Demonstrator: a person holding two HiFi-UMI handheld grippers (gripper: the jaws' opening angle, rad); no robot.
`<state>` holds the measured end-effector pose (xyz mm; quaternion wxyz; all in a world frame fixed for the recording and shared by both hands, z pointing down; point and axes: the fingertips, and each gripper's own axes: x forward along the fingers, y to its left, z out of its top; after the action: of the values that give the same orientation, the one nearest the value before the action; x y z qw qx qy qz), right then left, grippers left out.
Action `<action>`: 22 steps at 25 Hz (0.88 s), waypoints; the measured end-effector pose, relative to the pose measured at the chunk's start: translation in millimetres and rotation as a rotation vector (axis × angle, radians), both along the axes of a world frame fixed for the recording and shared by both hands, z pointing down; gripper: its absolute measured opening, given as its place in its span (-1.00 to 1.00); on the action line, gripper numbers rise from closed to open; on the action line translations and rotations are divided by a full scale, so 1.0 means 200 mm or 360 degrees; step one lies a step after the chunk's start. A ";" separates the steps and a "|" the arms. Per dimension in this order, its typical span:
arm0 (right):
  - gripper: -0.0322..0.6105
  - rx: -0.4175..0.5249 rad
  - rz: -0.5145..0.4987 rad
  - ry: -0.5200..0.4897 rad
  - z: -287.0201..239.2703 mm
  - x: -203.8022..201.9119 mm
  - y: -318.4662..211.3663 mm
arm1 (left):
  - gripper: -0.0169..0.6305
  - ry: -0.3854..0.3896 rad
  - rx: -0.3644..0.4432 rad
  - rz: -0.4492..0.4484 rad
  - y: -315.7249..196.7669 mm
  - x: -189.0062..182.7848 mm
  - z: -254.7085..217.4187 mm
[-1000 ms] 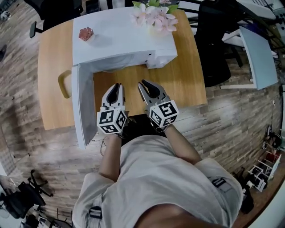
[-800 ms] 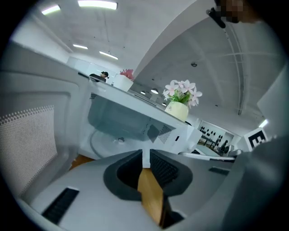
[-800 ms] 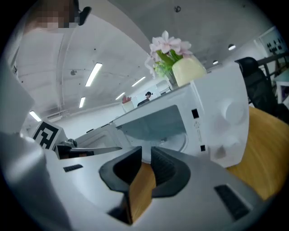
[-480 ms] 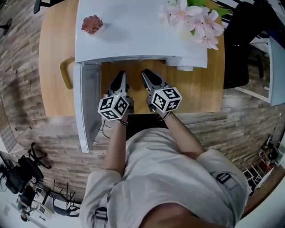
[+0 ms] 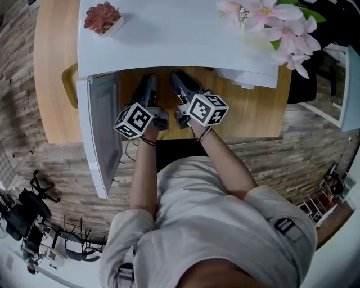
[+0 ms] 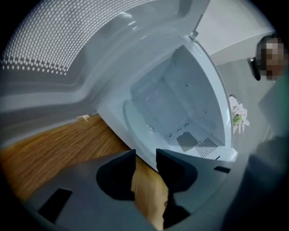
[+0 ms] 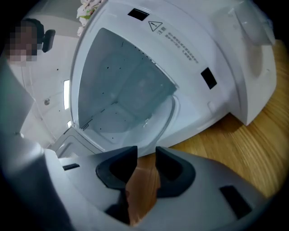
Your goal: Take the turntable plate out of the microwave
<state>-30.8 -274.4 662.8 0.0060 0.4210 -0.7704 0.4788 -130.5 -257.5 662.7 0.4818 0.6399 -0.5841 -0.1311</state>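
Observation:
The white microwave [image 5: 169,39] stands on the wooden table with its door [image 5: 104,132] swung open to the left. Inside the cavity lies the clear glass turntable plate [image 6: 156,110], whose curved rim also shows in the right gripper view [image 7: 135,113]. Both grippers point into the opening, side by side, just short of the cavity. The left gripper [image 5: 148,84] [image 6: 146,155] and the right gripper [image 5: 181,81] [image 7: 146,153] have their jaws opening. Only the table's wood shows between each pair, and neither touches the plate.
A pink potted plant [image 5: 101,17] and pink flowers [image 5: 275,22] rest on top of the microwave. A mustard-yellow object [image 5: 70,84] lies on the table left of the door. The control-panel side of the microwave [image 7: 244,54] is to the right of the opening.
Both grippers have moved forward and down together, from the table's front edge up to the mouth of the microwave. The head view has closed in on the microwave.

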 end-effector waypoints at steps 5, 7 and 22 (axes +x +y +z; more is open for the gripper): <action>-0.44 -0.0037 0.0000 -0.0038 0.03 -0.03 -0.05 | -0.43 0.0086 -0.0011 -0.0070 -0.06 -0.03 0.07; -0.43 -0.0053 -0.0001 -0.0055 0.04 -0.04 -0.06 | -0.44 0.0090 -0.0011 -0.0066 -0.07 -0.03 0.08; -0.53 0.0019 -0.0087 0.0008 -0.02 0.01 0.02 | -0.59 0.0102 0.0026 -0.0015 0.02 0.06 -0.01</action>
<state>-28.0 -270.8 657.8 0.0185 0.4012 -0.7844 0.4727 -118.0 -253.9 660.7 0.4944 0.6365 -0.5702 -0.1587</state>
